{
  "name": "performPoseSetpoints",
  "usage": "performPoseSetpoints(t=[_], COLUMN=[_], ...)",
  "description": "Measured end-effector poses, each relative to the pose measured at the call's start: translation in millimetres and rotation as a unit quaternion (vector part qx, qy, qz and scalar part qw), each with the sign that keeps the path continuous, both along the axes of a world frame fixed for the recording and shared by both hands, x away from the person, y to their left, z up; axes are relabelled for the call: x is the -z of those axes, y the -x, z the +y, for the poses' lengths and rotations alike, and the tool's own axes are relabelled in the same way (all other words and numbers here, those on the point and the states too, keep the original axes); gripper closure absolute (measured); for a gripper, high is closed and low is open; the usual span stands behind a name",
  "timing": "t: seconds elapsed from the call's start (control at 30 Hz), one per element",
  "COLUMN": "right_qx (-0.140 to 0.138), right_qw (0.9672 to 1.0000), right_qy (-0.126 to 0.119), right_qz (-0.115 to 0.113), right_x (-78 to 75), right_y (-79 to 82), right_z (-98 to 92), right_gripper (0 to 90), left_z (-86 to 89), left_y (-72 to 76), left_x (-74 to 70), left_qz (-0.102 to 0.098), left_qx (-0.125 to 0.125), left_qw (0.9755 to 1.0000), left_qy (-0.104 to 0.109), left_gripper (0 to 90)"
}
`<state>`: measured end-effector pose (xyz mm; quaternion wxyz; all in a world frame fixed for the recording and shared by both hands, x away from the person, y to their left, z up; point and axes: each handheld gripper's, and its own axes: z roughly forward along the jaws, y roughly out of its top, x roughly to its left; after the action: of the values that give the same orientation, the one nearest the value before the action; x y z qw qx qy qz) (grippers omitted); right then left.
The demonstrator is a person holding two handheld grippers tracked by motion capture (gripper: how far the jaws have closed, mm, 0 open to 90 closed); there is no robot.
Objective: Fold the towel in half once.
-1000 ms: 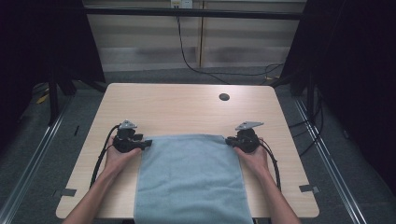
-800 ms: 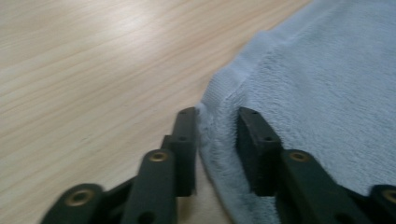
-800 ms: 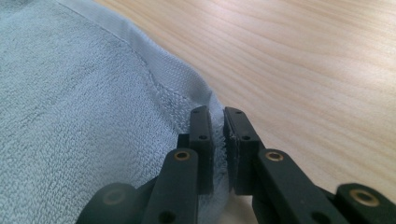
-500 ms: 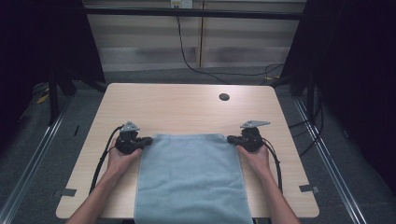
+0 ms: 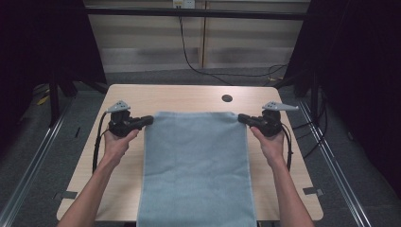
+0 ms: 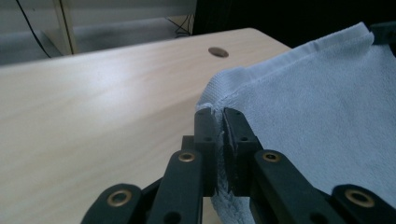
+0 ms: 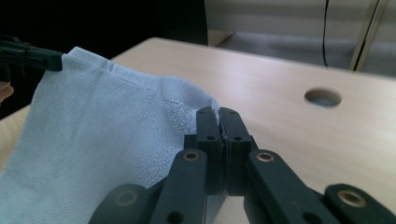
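Note:
A light blue towel (image 5: 196, 165) is stretched between my two grippers above the wooden table (image 5: 170, 97), its lower part draping toward the near edge. My left gripper (image 5: 150, 119) is shut on the towel's far left corner; in the left gripper view the black jaws (image 6: 218, 116) pinch the towel (image 6: 317, 107) hem. My right gripper (image 5: 240, 118) is shut on the far right corner, and the right gripper view has the jaws (image 7: 218, 114) clamped on the towel (image 7: 93, 135) edge. The top hem runs taut and level between them.
A round cable hole (image 5: 227, 98) lies in the table near its far edge, also visible as the hole (image 7: 322, 98) in the right gripper view. Cables trail from both grippers. Dark curtains and metal rails flank the table; a pale wall panel stands behind.
Both grippers have risen with the towel's far corners, lifting its far edge off the table and pulling it taut. The left jaws closed on the corner before the lift.

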<state>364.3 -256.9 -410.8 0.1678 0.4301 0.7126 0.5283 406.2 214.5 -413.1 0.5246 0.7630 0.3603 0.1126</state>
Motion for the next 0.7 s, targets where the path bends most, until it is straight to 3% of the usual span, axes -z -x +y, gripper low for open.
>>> performPoseSetpoints(t=[0.2,0.5,0.53,0.6,0.7], right_qx=[0.007,0.026,0.029,0.025,0.018], right_qw=[0.9993,0.9973,0.9969,0.9953,0.9947], right_qy=[-0.008,-0.009,-0.007,-0.020,-0.030], right_qz=[-0.035,-0.069,-0.073,-0.091,-0.097], right_x=[-38.5,-98.9,-105.5,-117.0,-118.5], right_y=[-15.7,-38.5,-40.2,-39.4,-33.0], right_z=[-1.5,0.2,1.2,2.9,4.3], right_gripper=[88.7,88.9,88.9,88.9,88.9], left_z=[-2.3,0.1,-1.6,-4.7,-10.9], left_y=[-10.6,-35.4,-35.3,-30.4,-17.0], left_x=[-42.6,-98.7,-105.4,-115.0,-117.0], left_qz=[-0.038,-0.064,-0.070,-0.080,-0.097], left_qx=[-0.004,-0.027,-0.033,-0.017,0.004], left_qw=[0.9991,0.9970,0.9965,0.9953,0.9946], left_qy=[0.017,0.033,0.033,0.051,0.037], left_gripper=[85.2,85.3,85.2,85.2,85.3])
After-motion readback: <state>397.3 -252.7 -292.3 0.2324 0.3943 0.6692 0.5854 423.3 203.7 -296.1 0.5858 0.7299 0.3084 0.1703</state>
